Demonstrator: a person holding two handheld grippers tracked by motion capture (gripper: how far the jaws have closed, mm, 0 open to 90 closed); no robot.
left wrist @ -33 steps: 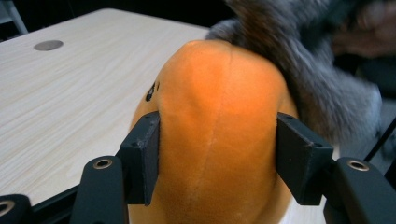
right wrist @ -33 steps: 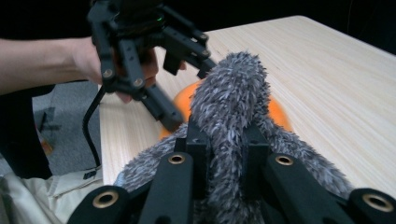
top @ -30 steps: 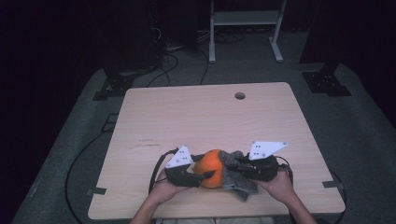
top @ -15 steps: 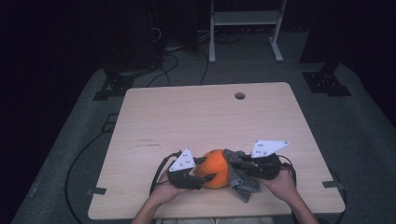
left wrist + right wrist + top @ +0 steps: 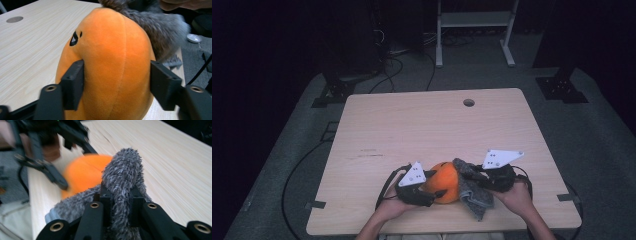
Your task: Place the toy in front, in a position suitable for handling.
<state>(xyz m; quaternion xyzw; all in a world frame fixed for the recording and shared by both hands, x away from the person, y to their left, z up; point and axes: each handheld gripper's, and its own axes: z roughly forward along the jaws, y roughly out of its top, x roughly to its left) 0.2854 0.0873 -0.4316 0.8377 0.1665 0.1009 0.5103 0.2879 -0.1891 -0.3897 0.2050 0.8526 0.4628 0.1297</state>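
Plush toy [image 5: 445, 181], orange and round with a small stitched eye, sits near the front edge of the desk [image 5: 422, 125], between two hand-held tools. Left gripper [image 5: 116, 86] straddles it: the jaws have just been opening, and in the left gripper view the right-hand pad stands a sliver off the plush while the left-hand pad only meets its side, so the squeeze looks released rather than held. Compared with the high view of a second ago, the toy has barely shifted and both hands [image 5: 517, 197] sit where they were; only the left jaws have widened. That reads as a let-go or a re-grip on the toy, not a lift.

Grey fuzzy cloth [image 5: 472, 192] lies draped against the toy's right side and trails toward the desk's front edge. Right gripper [image 5: 120, 195] is clamped tight on a fold of that cloth, which stands up between its jaws in the right gripper view.

No bin, box or tray stands on the desk, so nothing is contained anywhere. A round cable hole [image 5: 469, 102] marks the far side; cables and a metal stand [image 5: 474, 30] sit on the floor beyond.
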